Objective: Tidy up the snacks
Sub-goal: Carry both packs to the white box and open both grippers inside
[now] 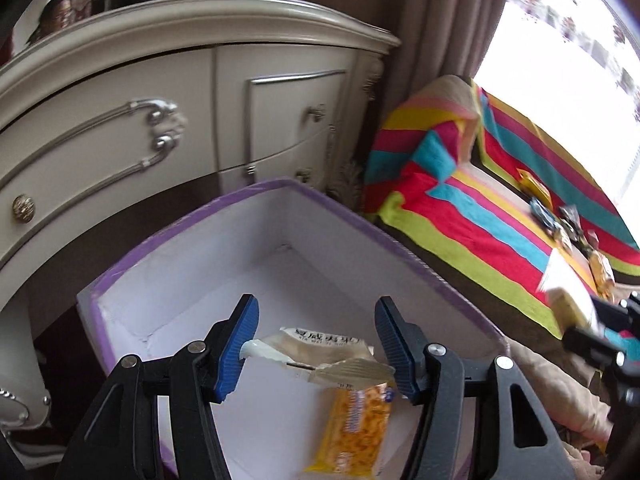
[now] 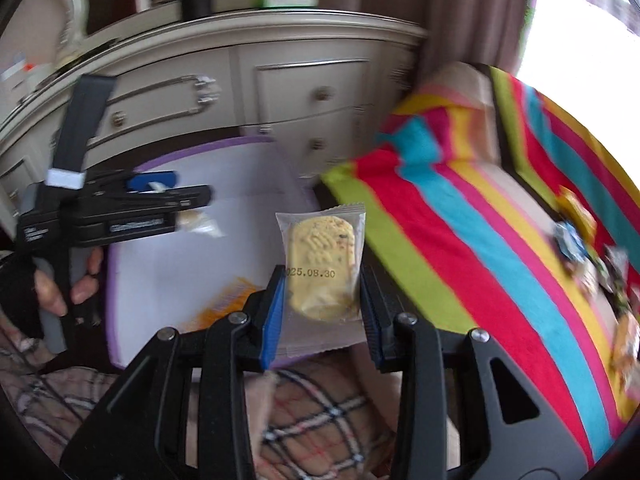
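the clear plastic packet with a pale yellow oval biscuit (image 2: 320, 268), stamped with a date, stands upright, pinched at its sides between the right gripper (image 2: 322, 312) fingers, near the purple-rimmed white cardboard box (image 1: 256, 236). the left gripper (image 1: 316, 350) fingers are spread over the box; a pale beige snack wrapper (image 1: 320, 350) sits between them, touching the left blue pad. a yellow-orange cracker packet (image 1: 356, 428) lies on the box floor. more snacks (image 1: 560, 224) lie along the far edge of the striped blanket (image 1: 472, 216).
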`<action>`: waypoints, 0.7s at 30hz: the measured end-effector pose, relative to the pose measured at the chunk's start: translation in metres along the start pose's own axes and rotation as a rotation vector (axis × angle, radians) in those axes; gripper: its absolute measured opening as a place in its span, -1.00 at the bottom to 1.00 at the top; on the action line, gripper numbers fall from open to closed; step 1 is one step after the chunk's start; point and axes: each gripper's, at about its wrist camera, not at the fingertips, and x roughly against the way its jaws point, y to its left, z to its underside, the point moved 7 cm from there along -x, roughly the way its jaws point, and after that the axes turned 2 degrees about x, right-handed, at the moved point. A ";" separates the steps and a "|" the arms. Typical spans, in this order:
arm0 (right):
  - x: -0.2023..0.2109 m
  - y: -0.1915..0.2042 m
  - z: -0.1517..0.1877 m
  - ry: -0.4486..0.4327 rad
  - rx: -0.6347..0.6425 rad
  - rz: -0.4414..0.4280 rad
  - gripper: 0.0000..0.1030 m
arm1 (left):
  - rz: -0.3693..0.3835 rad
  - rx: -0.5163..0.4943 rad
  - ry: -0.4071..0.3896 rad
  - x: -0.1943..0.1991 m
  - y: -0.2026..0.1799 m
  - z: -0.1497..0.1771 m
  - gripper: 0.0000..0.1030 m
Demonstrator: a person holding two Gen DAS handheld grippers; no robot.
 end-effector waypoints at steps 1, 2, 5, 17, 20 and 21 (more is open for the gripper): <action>-0.004 0.009 -0.002 0.006 0.021 -0.020 -0.24 | -0.002 0.012 0.003 0.001 0.005 0.000 0.24; -0.007 0.019 -0.003 0.014 0.047 -0.043 -0.18 | -0.003 0.029 0.011 0.000 0.011 0.000 0.30; -0.012 0.038 0.000 0.027 0.107 -0.062 0.46 | -0.008 0.089 0.011 0.003 0.028 -0.003 0.70; 0.011 -0.035 0.024 -0.021 -0.081 0.053 0.52 | -0.009 0.033 -0.004 0.005 0.013 -0.016 0.70; 0.019 -0.066 0.036 -0.028 -0.169 0.081 0.52 | -0.004 -0.050 0.028 -0.004 -0.019 -0.011 0.70; 0.021 -0.076 0.040 -0.031 -0.196 0.095 0.52 | 0.004 -0.081 0.041 -0.007 -0.033 -0.009 0.70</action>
